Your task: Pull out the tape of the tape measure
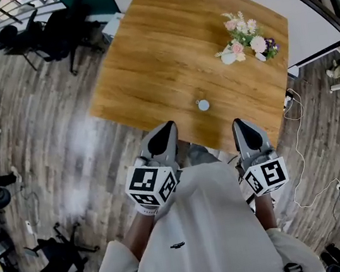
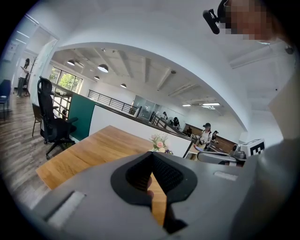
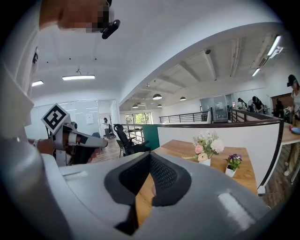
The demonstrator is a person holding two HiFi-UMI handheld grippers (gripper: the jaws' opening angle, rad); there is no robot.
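Note:
A small round tape measure (image 1: 202, 104) lies on the wooden table (image 1: 156, 51) close to its near edge. Both grippers hang side by side over the floor, short of that edge, and point at the table. My left gripper (image 1: 168, 126) sits down-left of the tape measure; its jaws meet at the tips with nothing between them (image 2: 151, 154). My right gripper (image 1: 238, 122) sits down-right of the tape measure, also shut and empty (image 3: 150, 154). Neither gripper touches the tape measure. In both gripper views it is hidden behind the jaws.
A white vase of pink and white flowers (image 1: 240, 43) and a small pot of purple flowers (image 1: 269, 49) stand at the table's far right. Black office chairs (image 1: 45, 33) stand beyond its left corner. White cables (image 1: 299, 143) trail on the floor at the right.

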